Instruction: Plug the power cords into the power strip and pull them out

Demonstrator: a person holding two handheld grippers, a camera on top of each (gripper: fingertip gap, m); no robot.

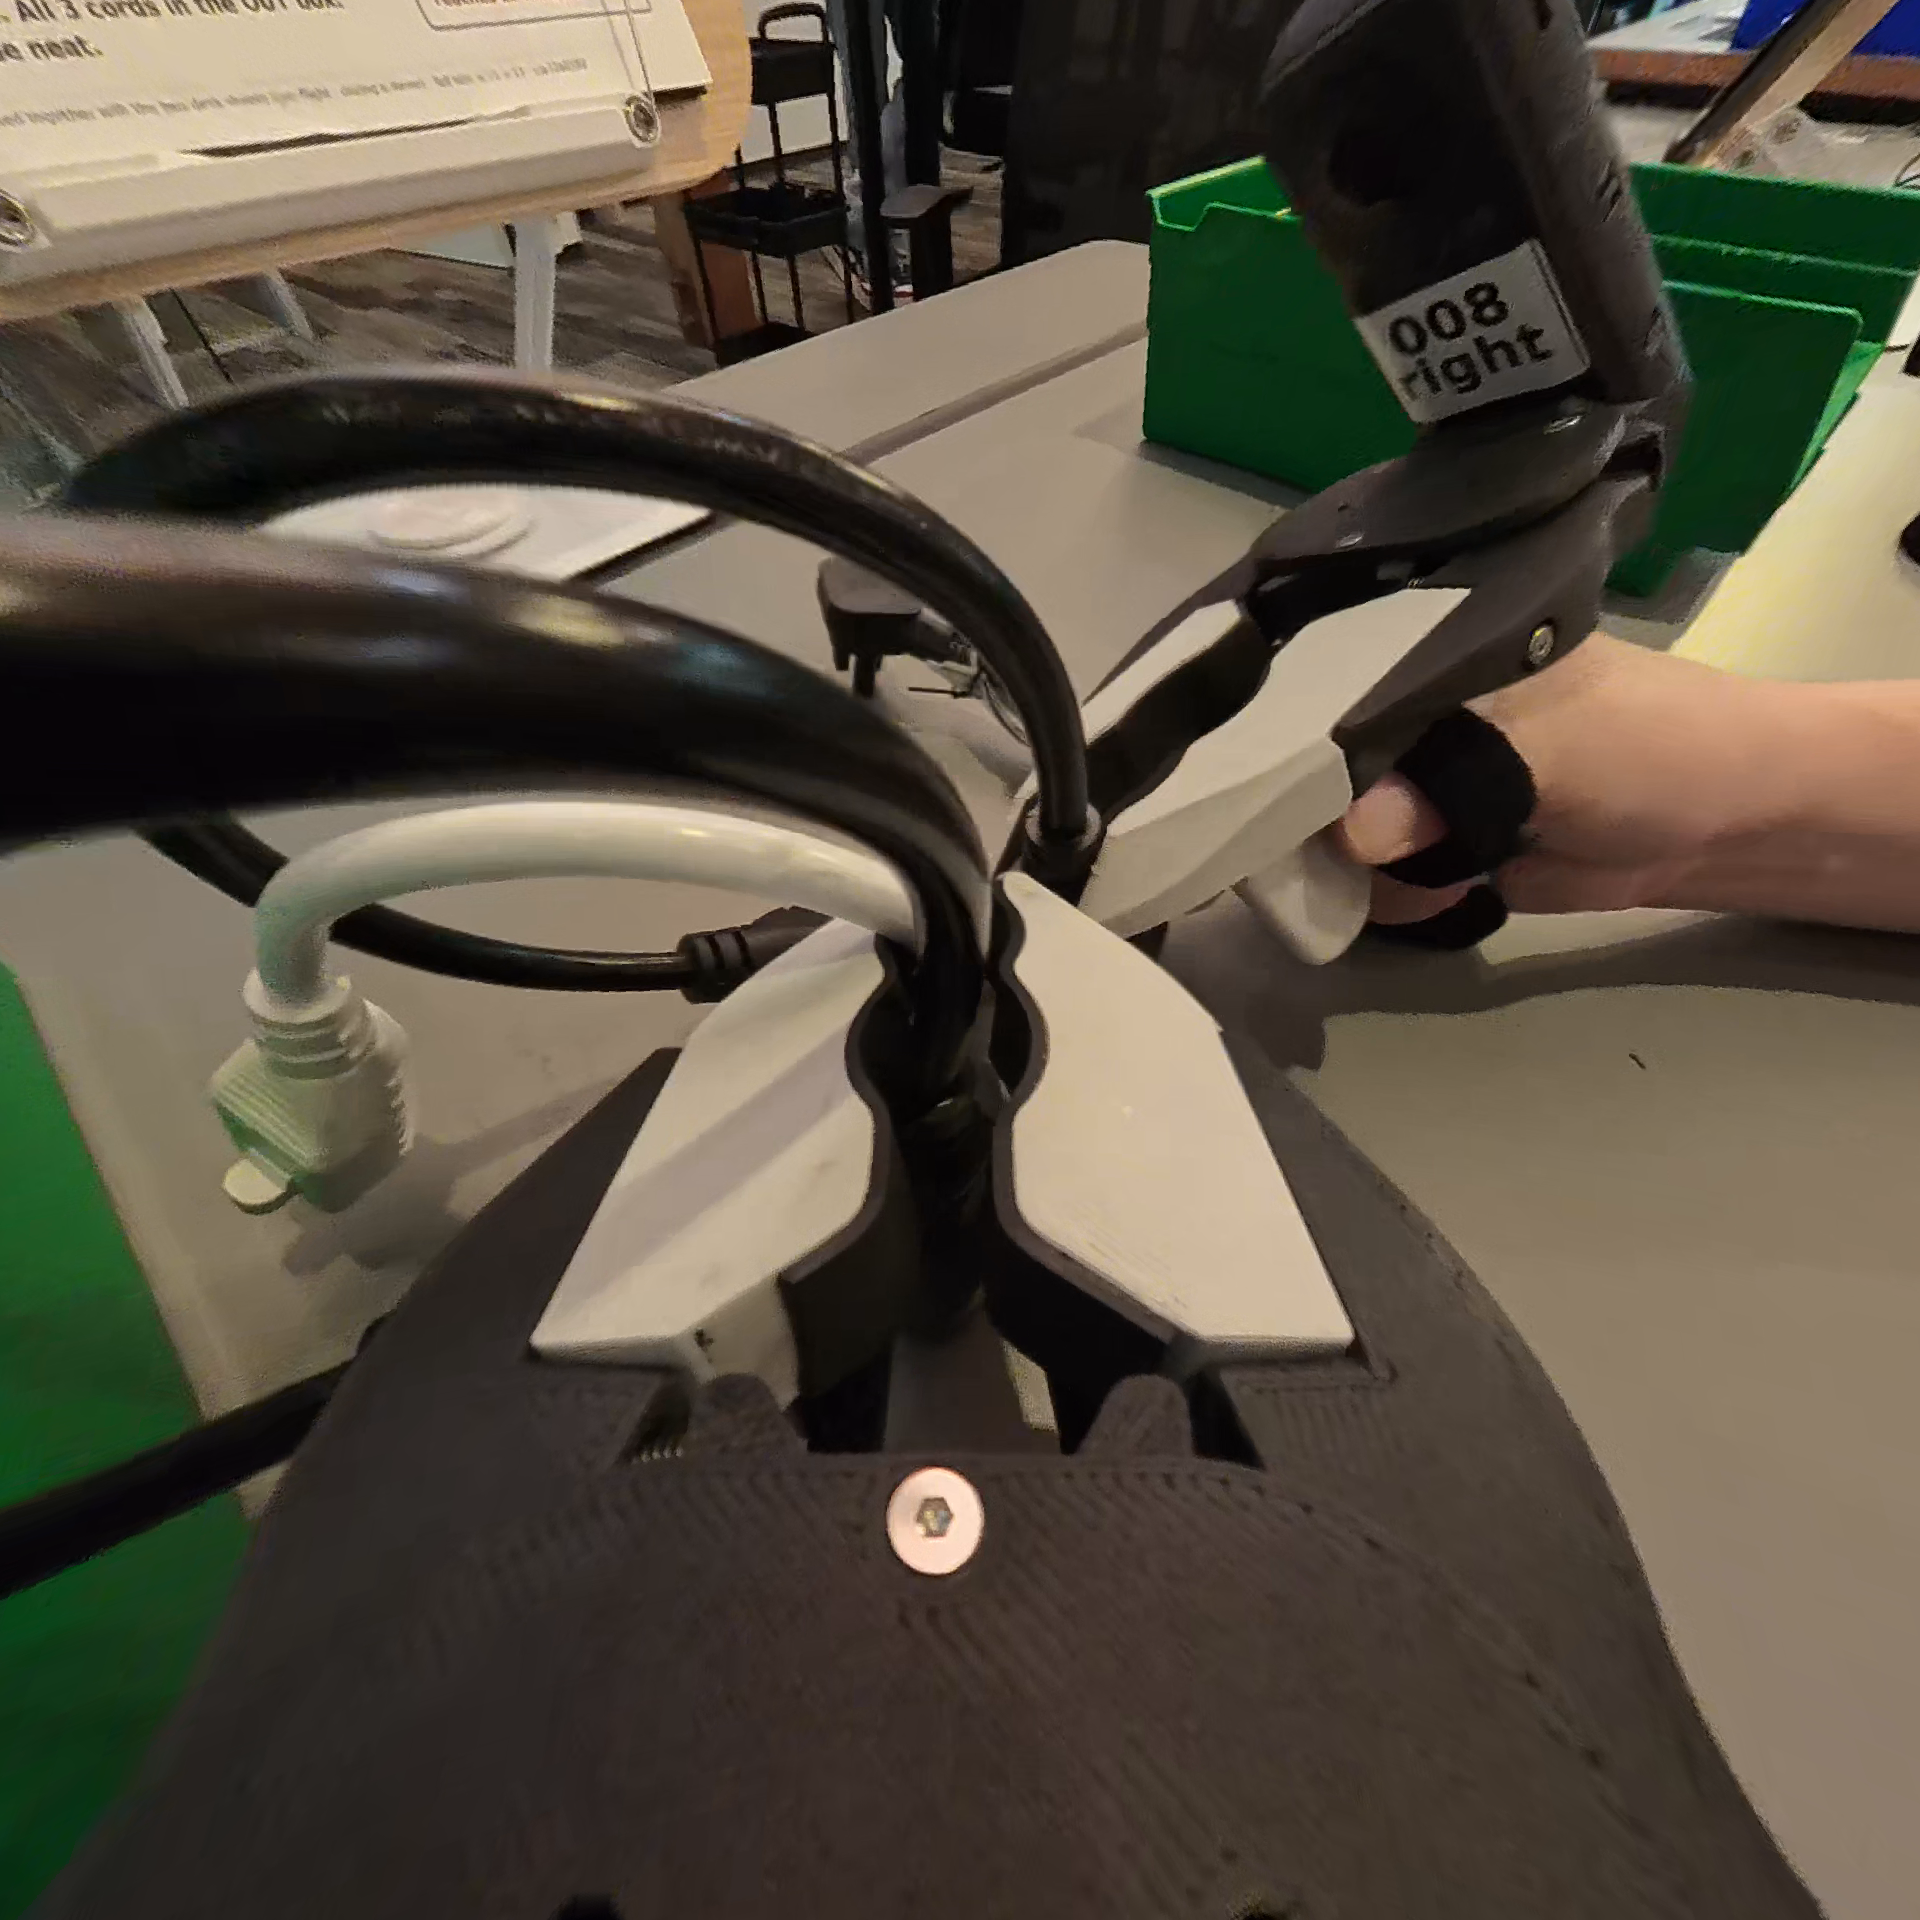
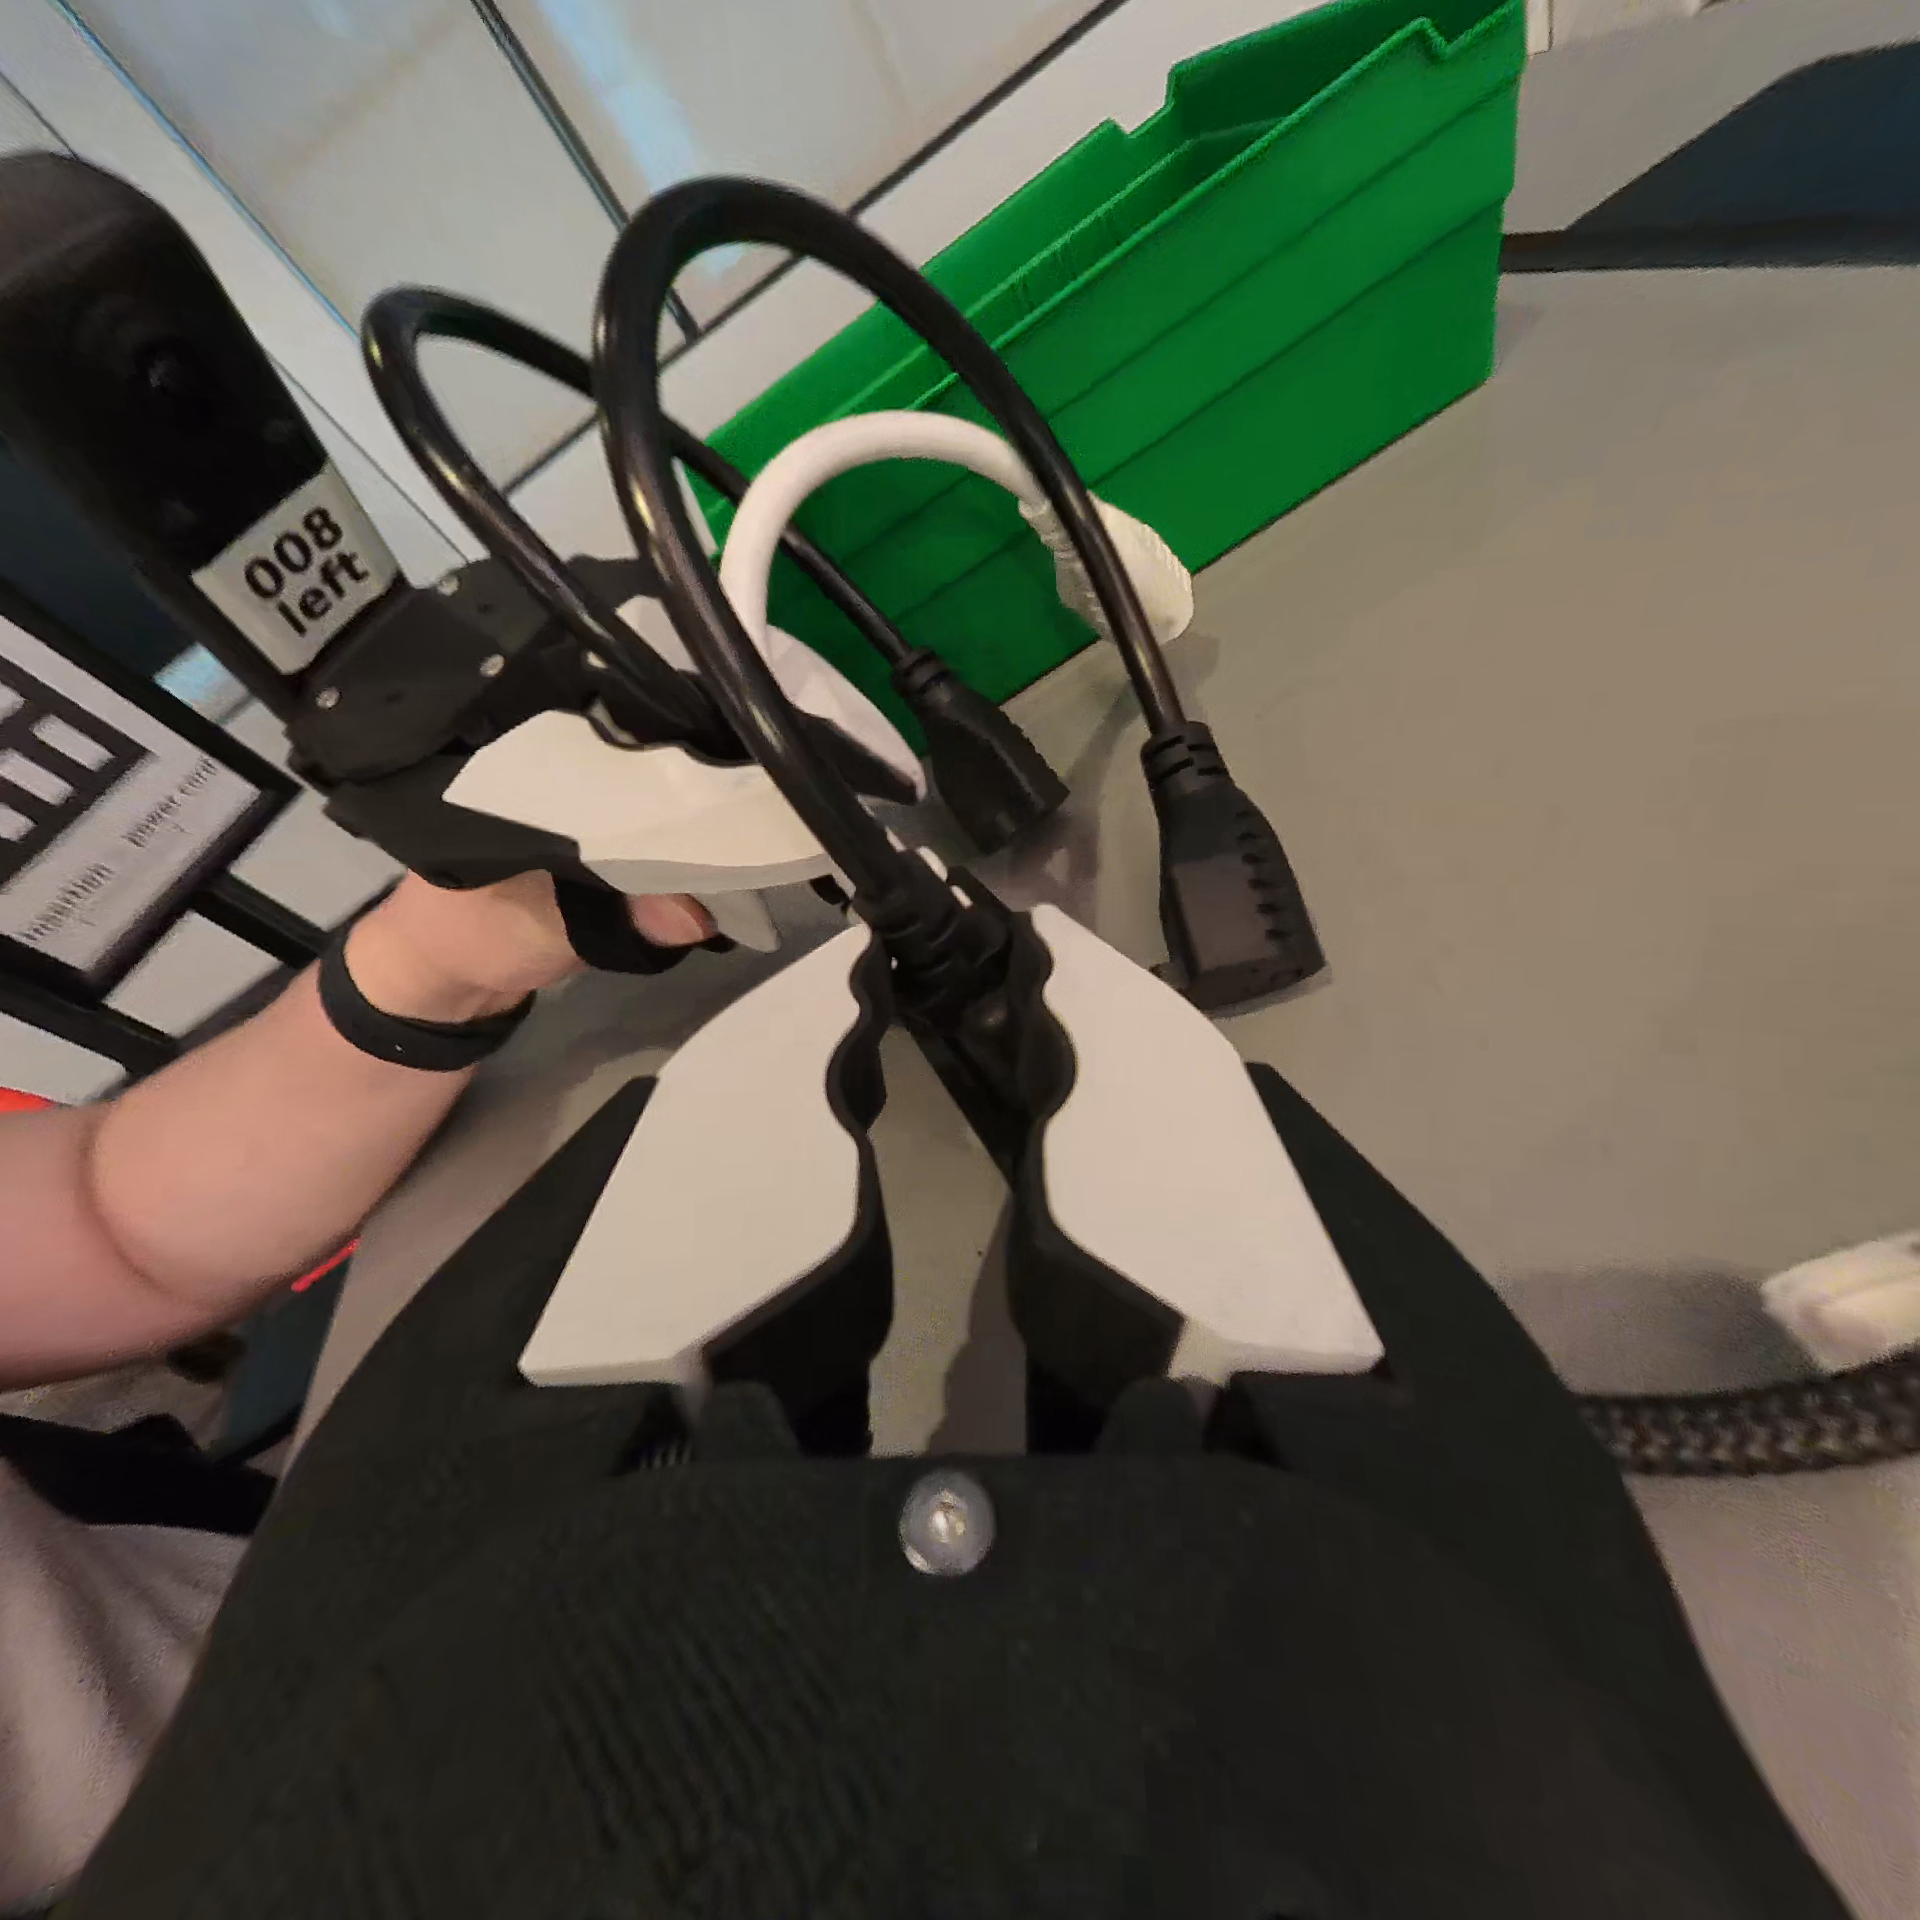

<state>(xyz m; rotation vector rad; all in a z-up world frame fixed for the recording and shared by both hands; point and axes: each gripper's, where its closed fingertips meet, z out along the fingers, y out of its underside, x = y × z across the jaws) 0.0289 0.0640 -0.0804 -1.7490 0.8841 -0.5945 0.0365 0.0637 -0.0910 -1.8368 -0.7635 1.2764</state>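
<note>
Two black power cords point(image 1: 582, 665) and a white cord point(image 1: 582, 842) loop up from my left gripper point(image 1: 951, 935), which is shut on them as a bundle above the grey table point(image 1: 1558, 1195). The white cord's plug point(image 1: 312, 1091) hangs at the left. My right gripper point(image 2: 951, 935) is shut on the plug end of one black cord point(image 2: 935, 925), right next to the left gripper point(image 2: 821, 821); the right gripper also shows in the left wrist view point(image 1: 1049, 842). Two black connector ends point(image 2: 1236, 883) hang near the table. A white block point(image 2: 1849, 1288) with a braided cable point(image 2: 1766, 1423), perhaps the power strip, sits at the right edge.
A green bin point(image 2: 1195, 364) stands behind the cords; another green bin point(image 1: 1247, 343) is at the table's far right, and a green surface point(image 1: 62, 1351) at the left. A white sign board point(image 1: 312, 104) stands on a wooden table. A black plug point(image 1: 873, 613) lies farther back. Left and right tips are no more than a few centimetres apart.
</note>
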